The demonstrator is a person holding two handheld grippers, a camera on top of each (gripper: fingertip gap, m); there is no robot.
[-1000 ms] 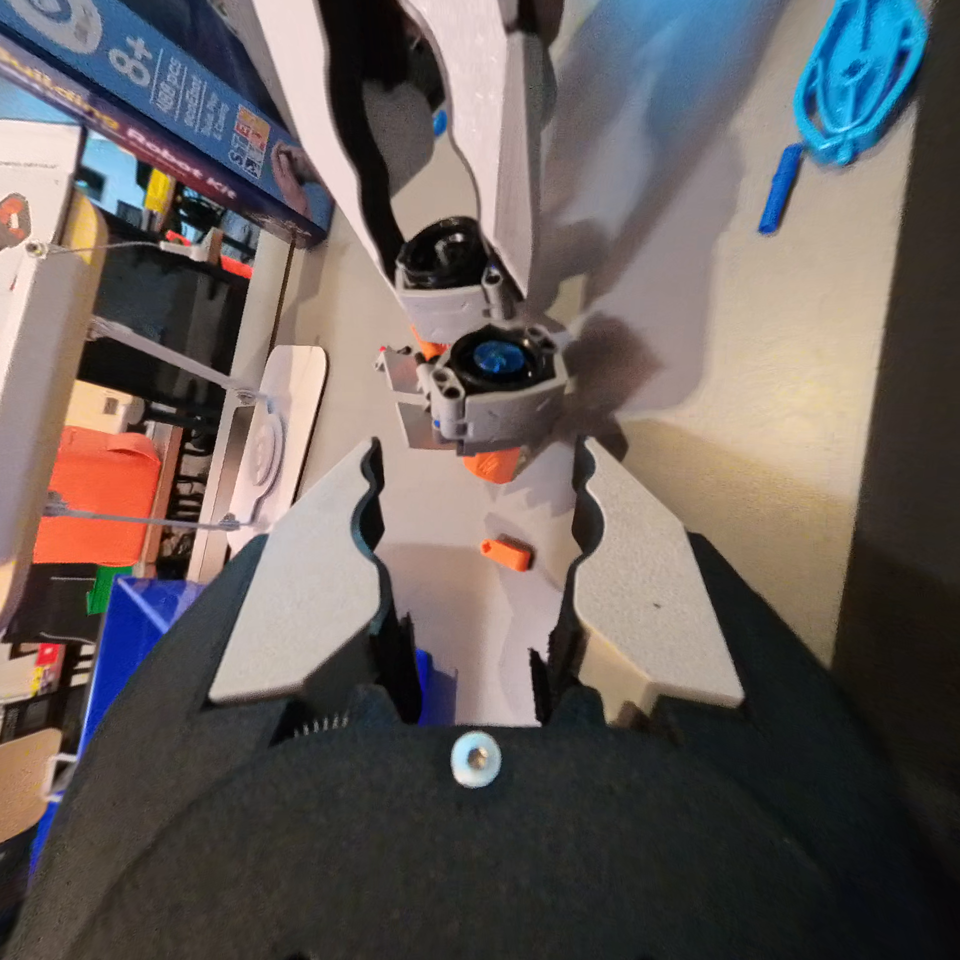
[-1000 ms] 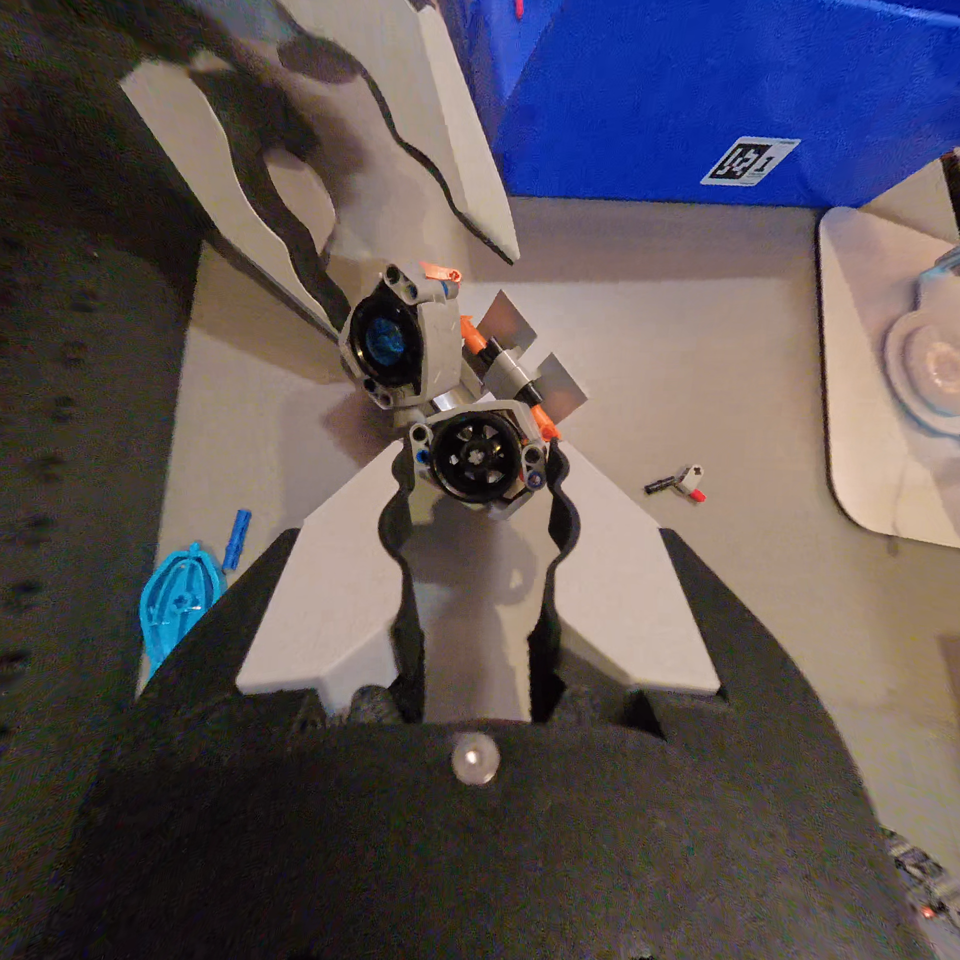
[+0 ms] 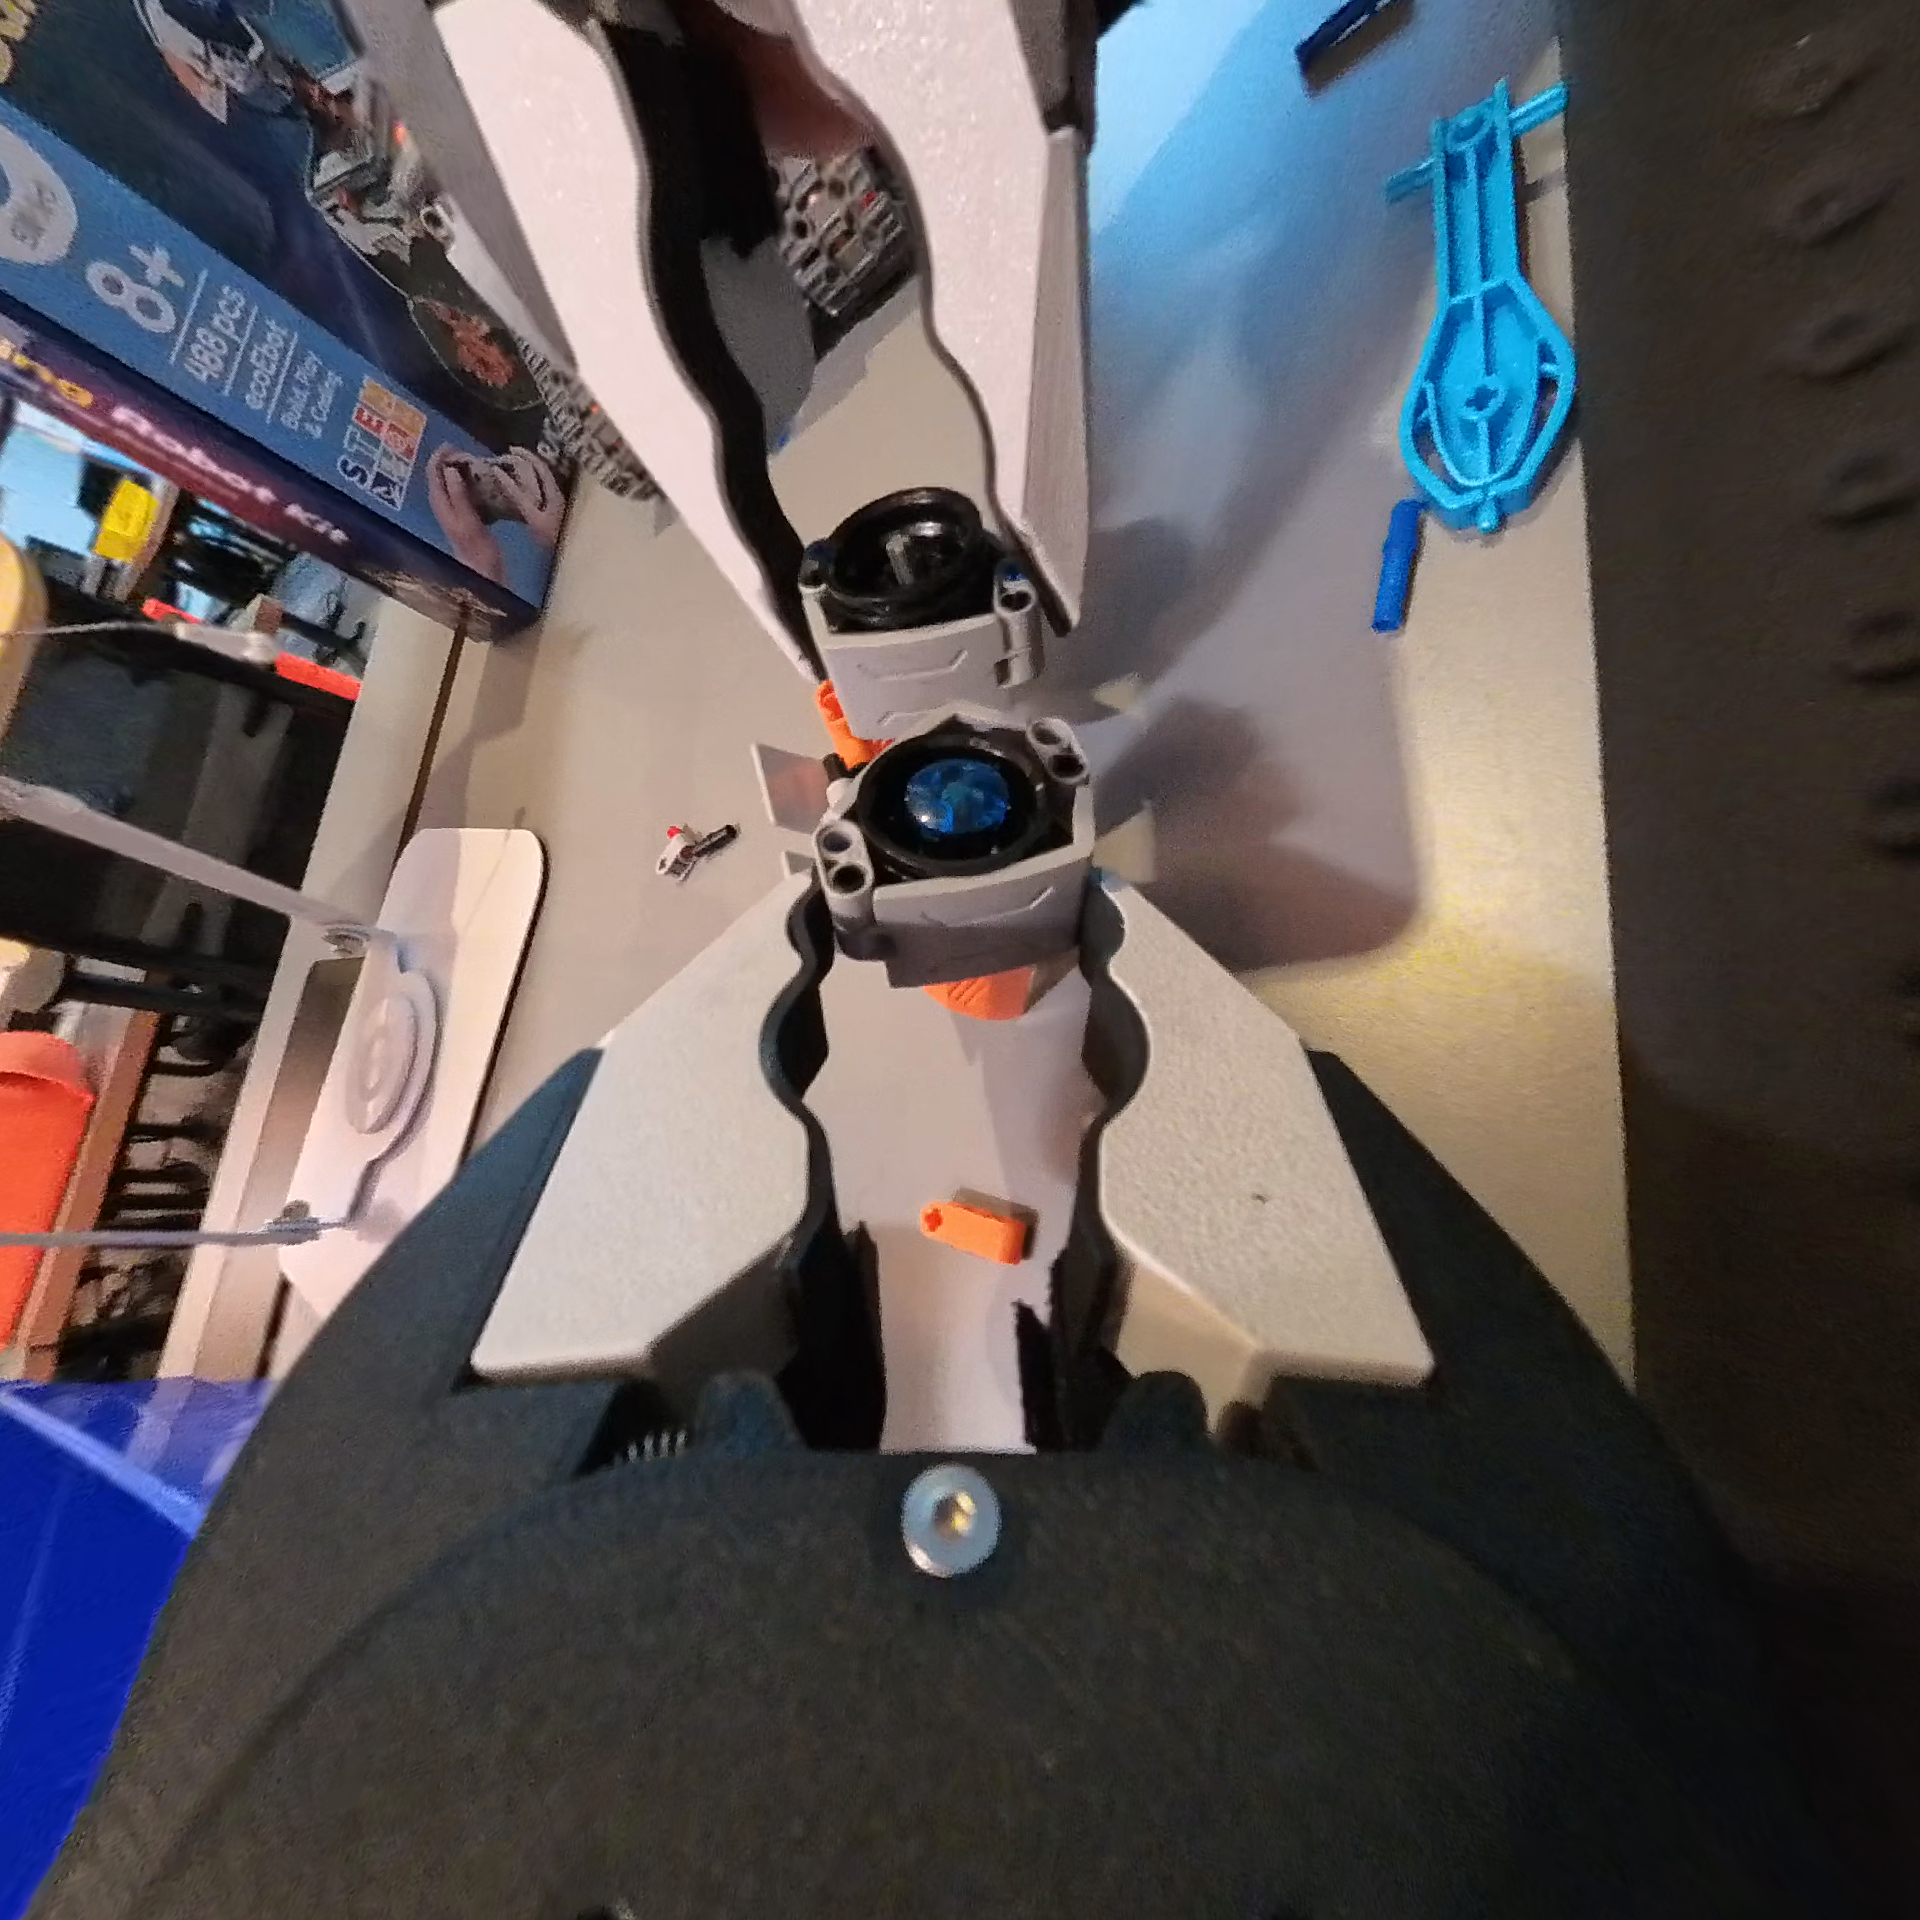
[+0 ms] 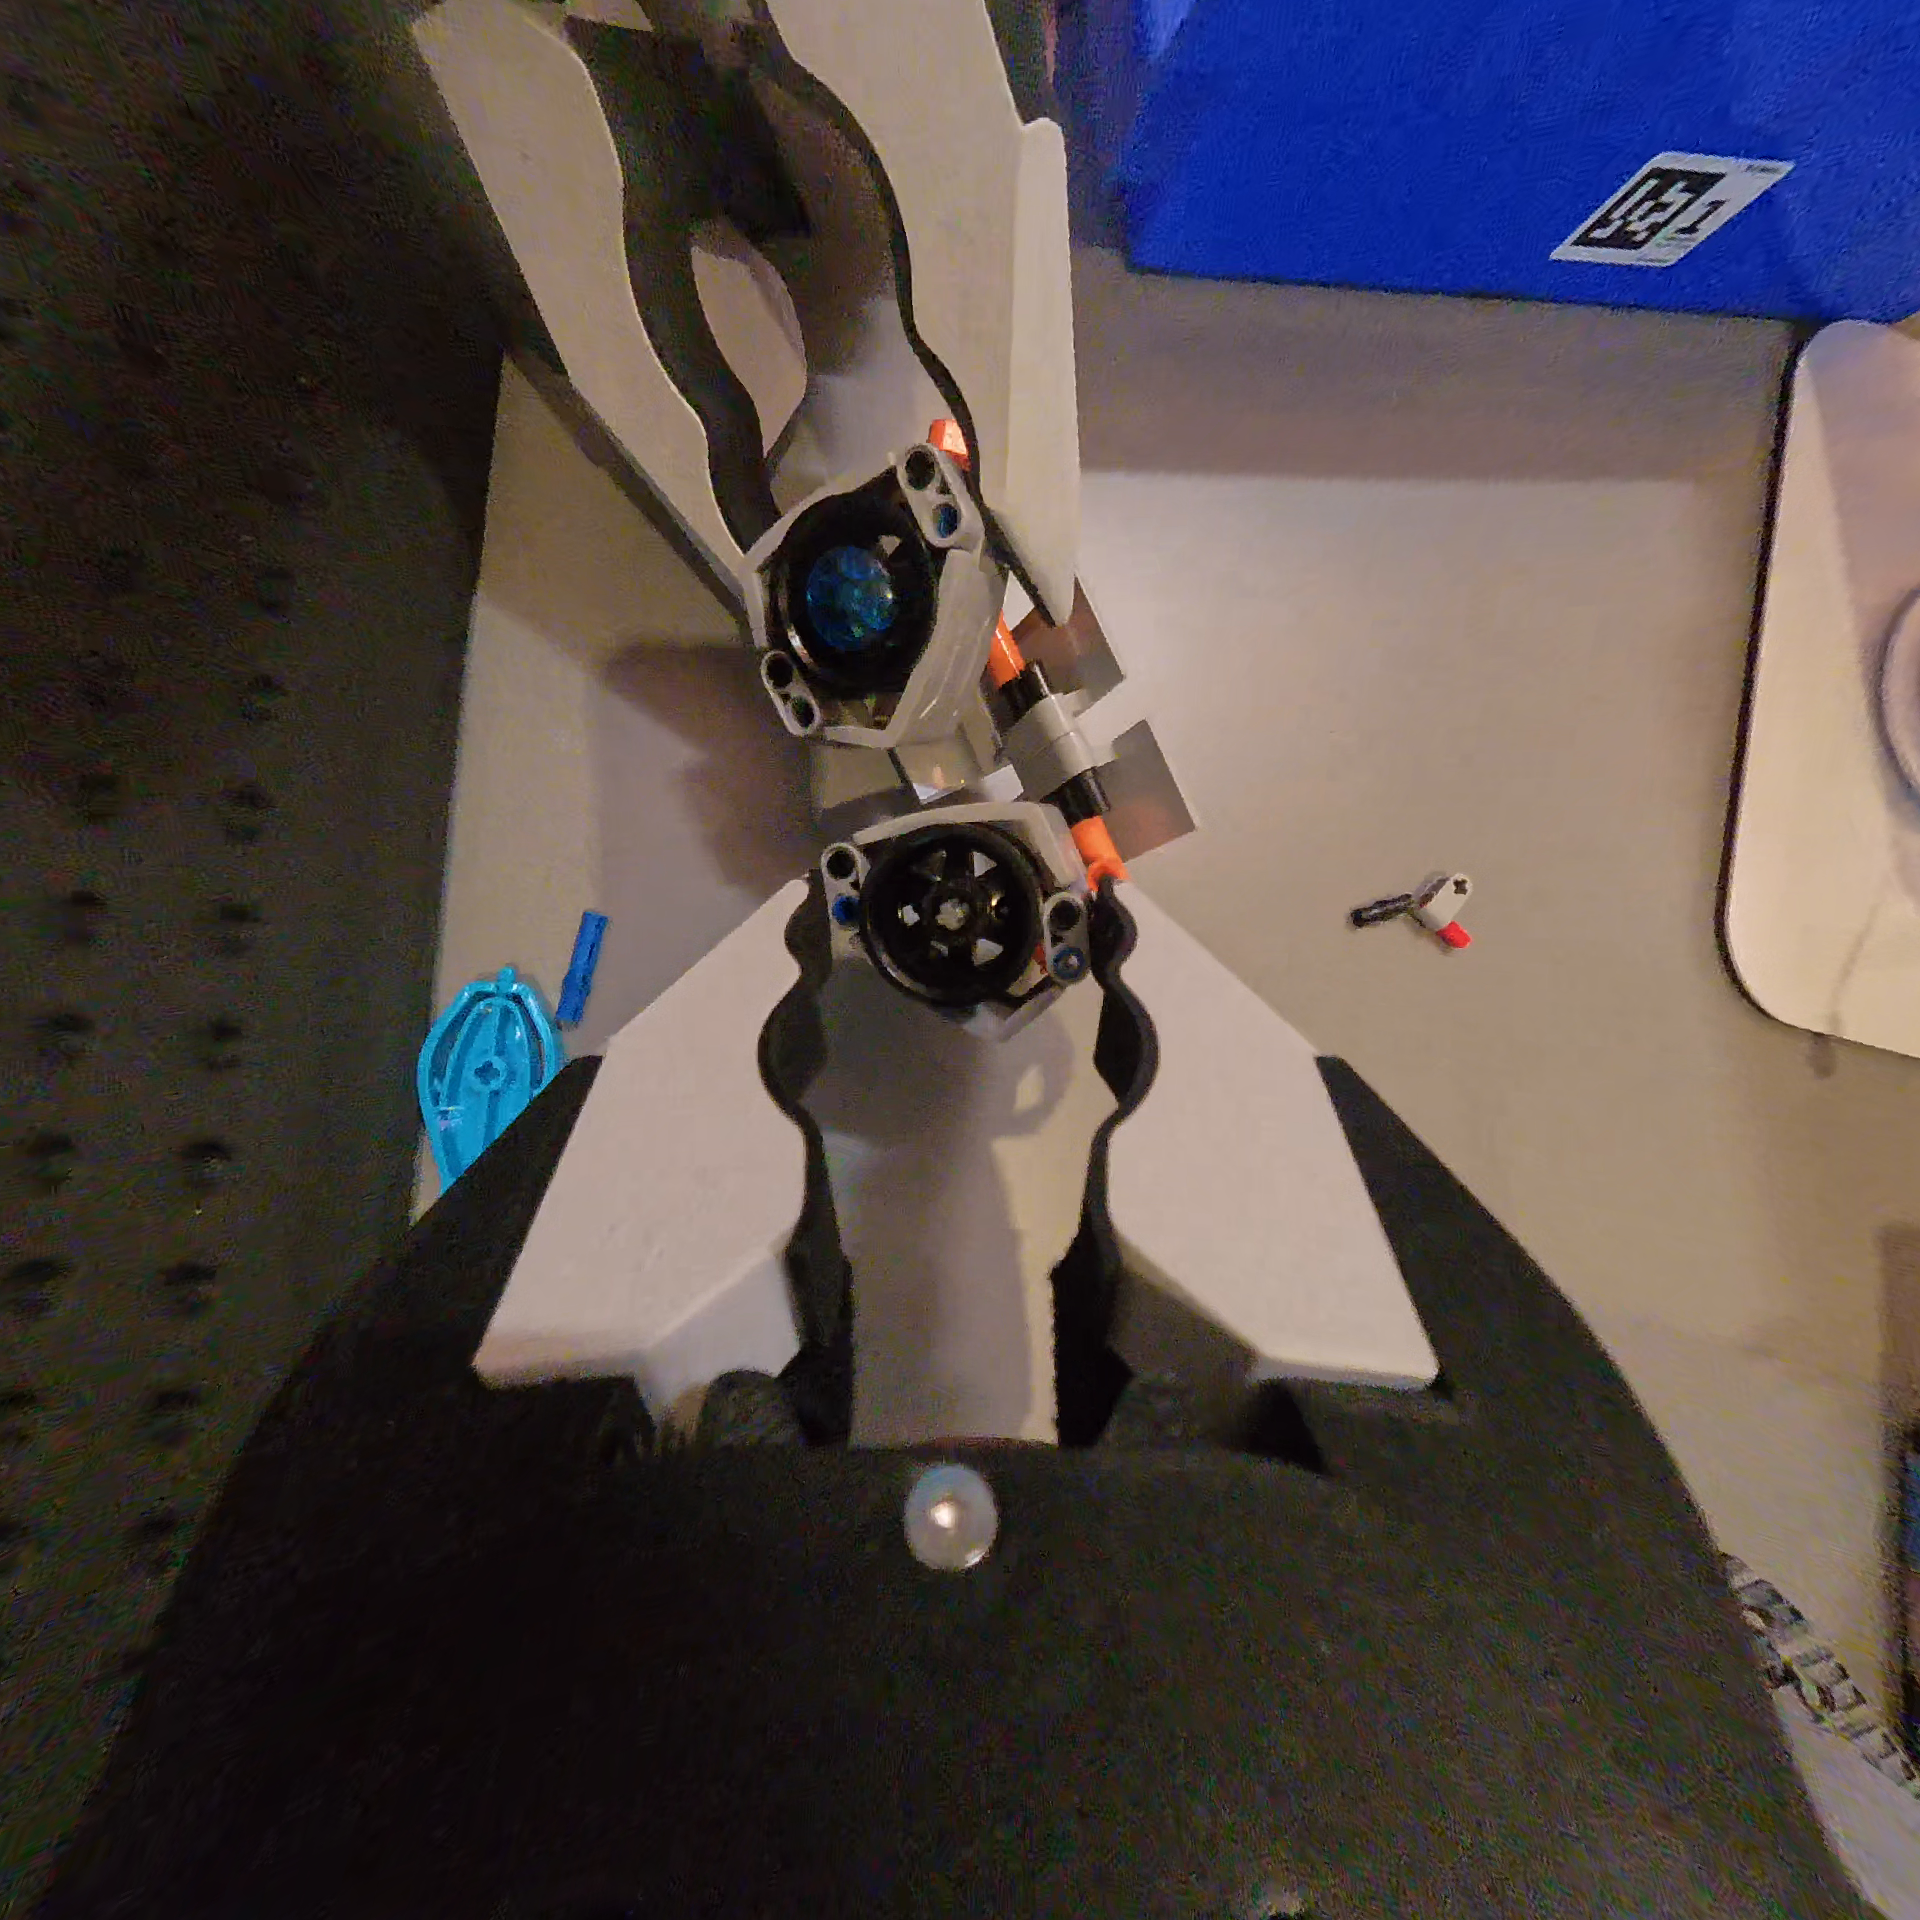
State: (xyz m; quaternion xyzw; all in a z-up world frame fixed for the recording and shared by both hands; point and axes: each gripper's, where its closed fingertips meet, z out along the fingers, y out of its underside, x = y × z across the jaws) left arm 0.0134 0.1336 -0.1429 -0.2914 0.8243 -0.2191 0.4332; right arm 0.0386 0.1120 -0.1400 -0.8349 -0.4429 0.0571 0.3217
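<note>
grey brick assembly [image 3: 956, 862] between both closed grippers, blue bin [image 4: 1455, 135] beyond

My left wrist camera looks close down along my fingers at pale grey tabletop [image 3: 1351, 727]; right camera faces opposite way. Both share grey two-pod brick model [image 3: 951, 831] [image 4: 935, 790], turquoise plastic oval frame [image 3: 1481, 364] [image 4: 483, 1070].

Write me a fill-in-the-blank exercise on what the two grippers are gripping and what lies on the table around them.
1. The left gripper is shut on the grey housing with the ____ round centre.
2. The right gripper is shut on the housing with the ____ spoked wheel.
3. The loose brick on the table between the left gripper's fingers is ____.
4. The large openwork piece by the table's edge is light ____.

Missing words: blue; black; orange; blue
</note>
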